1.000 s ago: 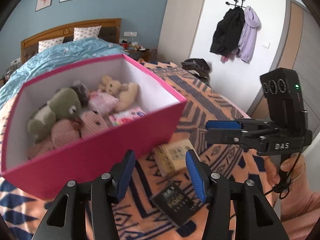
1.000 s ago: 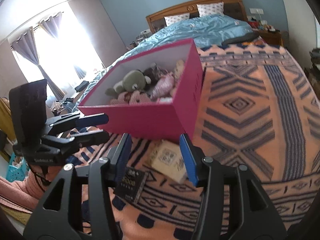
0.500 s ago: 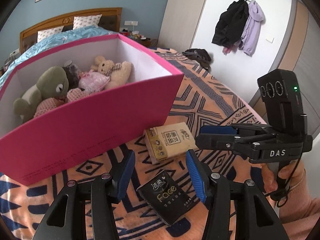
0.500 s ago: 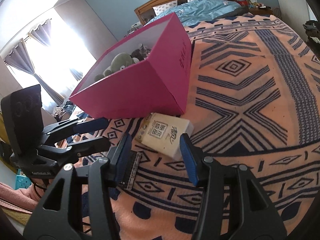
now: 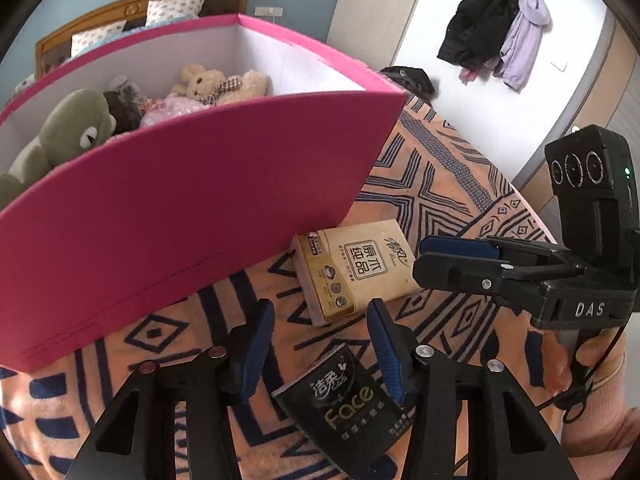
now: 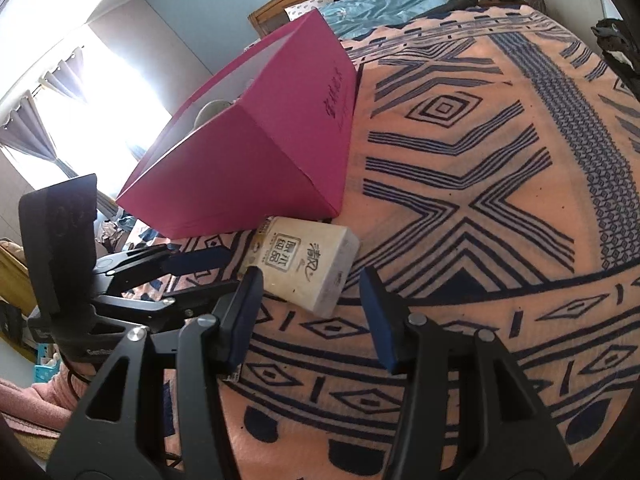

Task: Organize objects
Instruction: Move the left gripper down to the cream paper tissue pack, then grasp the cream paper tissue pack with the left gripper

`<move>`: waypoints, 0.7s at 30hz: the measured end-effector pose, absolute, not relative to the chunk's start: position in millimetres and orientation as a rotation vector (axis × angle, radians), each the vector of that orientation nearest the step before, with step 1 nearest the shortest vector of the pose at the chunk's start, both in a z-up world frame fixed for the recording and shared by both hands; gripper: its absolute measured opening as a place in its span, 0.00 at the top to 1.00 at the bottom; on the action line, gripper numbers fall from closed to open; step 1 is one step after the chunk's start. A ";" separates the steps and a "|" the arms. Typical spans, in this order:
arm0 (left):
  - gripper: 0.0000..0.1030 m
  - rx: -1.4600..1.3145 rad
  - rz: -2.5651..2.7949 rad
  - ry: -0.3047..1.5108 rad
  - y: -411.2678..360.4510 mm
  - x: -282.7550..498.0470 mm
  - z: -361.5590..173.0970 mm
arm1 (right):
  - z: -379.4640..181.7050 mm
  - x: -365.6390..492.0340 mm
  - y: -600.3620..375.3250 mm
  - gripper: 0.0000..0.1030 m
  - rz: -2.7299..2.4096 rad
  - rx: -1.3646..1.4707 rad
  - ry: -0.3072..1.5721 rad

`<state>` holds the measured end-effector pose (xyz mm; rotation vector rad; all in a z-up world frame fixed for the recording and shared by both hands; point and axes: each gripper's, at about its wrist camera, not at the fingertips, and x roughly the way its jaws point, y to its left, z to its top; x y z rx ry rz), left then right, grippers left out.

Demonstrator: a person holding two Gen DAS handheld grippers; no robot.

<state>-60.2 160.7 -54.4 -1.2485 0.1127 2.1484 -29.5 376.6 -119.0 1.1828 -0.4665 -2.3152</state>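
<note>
A black tissue pack (image 5: 344, 400) printed "Face" lies on the patterned blanket, low between the fingers of my left gripper (image 5: 320, 320). The jaws are closing; a gap still shows between the left pad and the pack. Just beyond lies a beige tissue pack (image 5: 356, 268) against the pink box (image 5: 180, 208), which holds plush toys (image 5: 72, 128). My right gripper (image 6: 310, 292) stands open, its fingers either side of the beige pack's (image 6: 304, 264) near end without pressing it. Each gripper shows in the other's view: right gripper (image 5: 432, 264), left gripper (image 6: 216, 276).
The orange and navy blanket (image 6: 480, 200) spreads wide to the right of the pink box (image 6: 260, 152). Beyond it lie a blue quilt (image 6: 384, 0) and a wooden headboard. Jackets (image 5: 492, 32) hang on the white wall. A hand in a pink sleeve (image 5: 592, 392) holds the right gripper.
Both grippers have sunk toward the blanket and closed in on the two tissue packs. The box's near wall now hides more of the toys. The left jaws have narrowed a little.
</note>
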 end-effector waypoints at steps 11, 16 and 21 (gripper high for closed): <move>0.60 -1.288 2.064 0.004 157.6 -72.8 -61.7 | -123.8 -42.5 369.5 0.49 -2.299 1.198 -0.456; 0.66 -1.292 2.030 -0.023 159.5 -75.9 -61.8 | -129.4 -47.9 366.7 0.49 -2.278 1.219 -0.466; 0.66 -1.295 2.013 -0.034 161.7 -77.0 -62.7 | -127.9 -47.4 367.3 0.51 -2.280 1.219 -0.466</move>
